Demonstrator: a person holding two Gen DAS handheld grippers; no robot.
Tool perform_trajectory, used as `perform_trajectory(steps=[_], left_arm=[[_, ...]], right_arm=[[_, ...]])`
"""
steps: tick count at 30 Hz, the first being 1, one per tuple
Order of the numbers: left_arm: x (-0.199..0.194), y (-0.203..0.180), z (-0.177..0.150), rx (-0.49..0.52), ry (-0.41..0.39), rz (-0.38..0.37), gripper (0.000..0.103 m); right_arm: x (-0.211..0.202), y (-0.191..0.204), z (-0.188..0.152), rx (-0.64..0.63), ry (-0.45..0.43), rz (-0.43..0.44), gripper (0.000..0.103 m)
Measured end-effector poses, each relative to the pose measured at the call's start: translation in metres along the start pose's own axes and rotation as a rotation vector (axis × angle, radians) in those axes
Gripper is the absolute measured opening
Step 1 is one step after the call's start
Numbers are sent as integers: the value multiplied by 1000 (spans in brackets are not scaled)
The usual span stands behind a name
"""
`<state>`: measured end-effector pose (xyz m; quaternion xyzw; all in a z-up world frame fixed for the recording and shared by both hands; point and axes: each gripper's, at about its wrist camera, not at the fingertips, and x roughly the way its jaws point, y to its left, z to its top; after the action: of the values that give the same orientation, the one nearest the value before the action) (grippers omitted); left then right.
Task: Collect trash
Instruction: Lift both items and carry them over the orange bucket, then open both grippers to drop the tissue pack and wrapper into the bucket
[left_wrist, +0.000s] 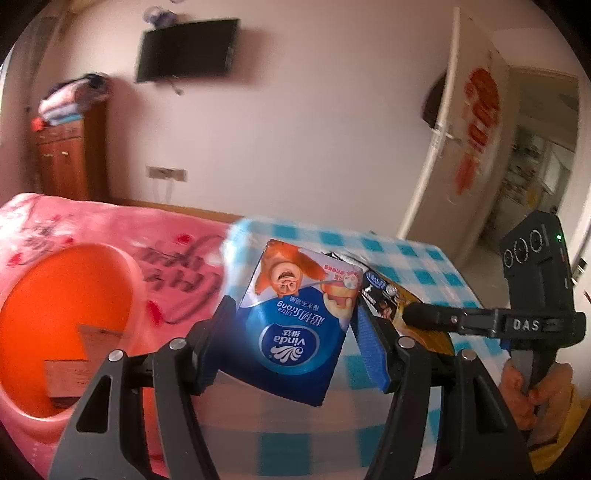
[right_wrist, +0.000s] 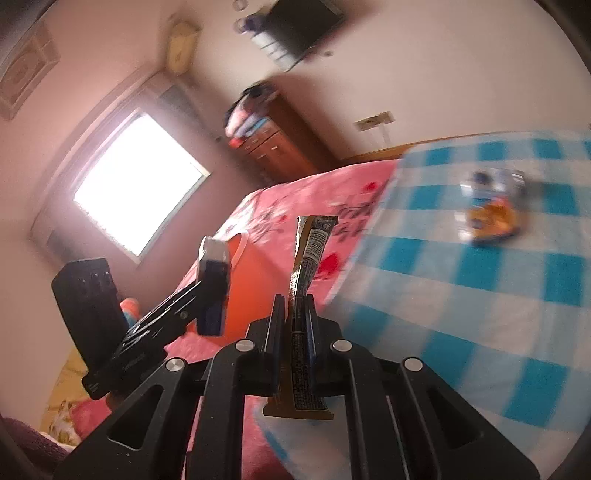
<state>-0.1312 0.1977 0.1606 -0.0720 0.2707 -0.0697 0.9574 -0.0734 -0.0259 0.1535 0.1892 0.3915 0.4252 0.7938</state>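
Bedroom: pink blanket (left_wrist: 110, 229) and blue-checked cloth (right_wrist: 461, 295) on bed. Left gripper (left_wrist: 291, 332), fingers closed on a blue tissue pack (left_wrist: 295, 325), held above the cloth. Orange bin (left_wrist: 62, 325) at 9 o'clock of the pack. Right gripper (right_wrist: 295, 314), fingers narrow, pinching a gold wrapper (right_wrist: 306, 288) upright. Blurred wrappers (right_wrist: 493, 206) on cloth at 2 o'clock.

Both wrist views close over bed (left_wrist: 373, 251) (right perhaps tilted), facing wall

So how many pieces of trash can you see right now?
3: a blue Vinda tissue pack in the left tongs, a gold wrapper in the right tongs, one blurred wrapper on the checked blanket. More may be hidden.
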Motion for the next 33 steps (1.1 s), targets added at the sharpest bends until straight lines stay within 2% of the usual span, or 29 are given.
perform_trajectory(steps=[7,14,20,24,26,27,29,31,33], left_arm=[[-42,59,9,-76,-78,169,64],[-56,111,1,-172,-84,284,64],[-50,138,-9,-240,-54,329,64],[-40,145,-15,-251,-18,358,65],[-37,148,-17,-253,-7,369,71],[-36,148,-17,-253,-8,377,77],[-37,147,-19,-247,-15,383,79],[-35,149,-19,-249,-14,403,84],[-36,152,-21,-262,-15,410,85]], right_arm=[[55,67,24,-114,71,101,11],[109,118,36,-179,143,170,11],[149,135,40,-183,188,192,11],[168,131,41,-173,197,170,14],[173,126,40,-152,197,157,16],[174,123,39,-143,196,153,18],[177,118,39,-132,182,145,23],[171,112,39,-111,160,143,42],[164,107,40,-102,134,147,48]])
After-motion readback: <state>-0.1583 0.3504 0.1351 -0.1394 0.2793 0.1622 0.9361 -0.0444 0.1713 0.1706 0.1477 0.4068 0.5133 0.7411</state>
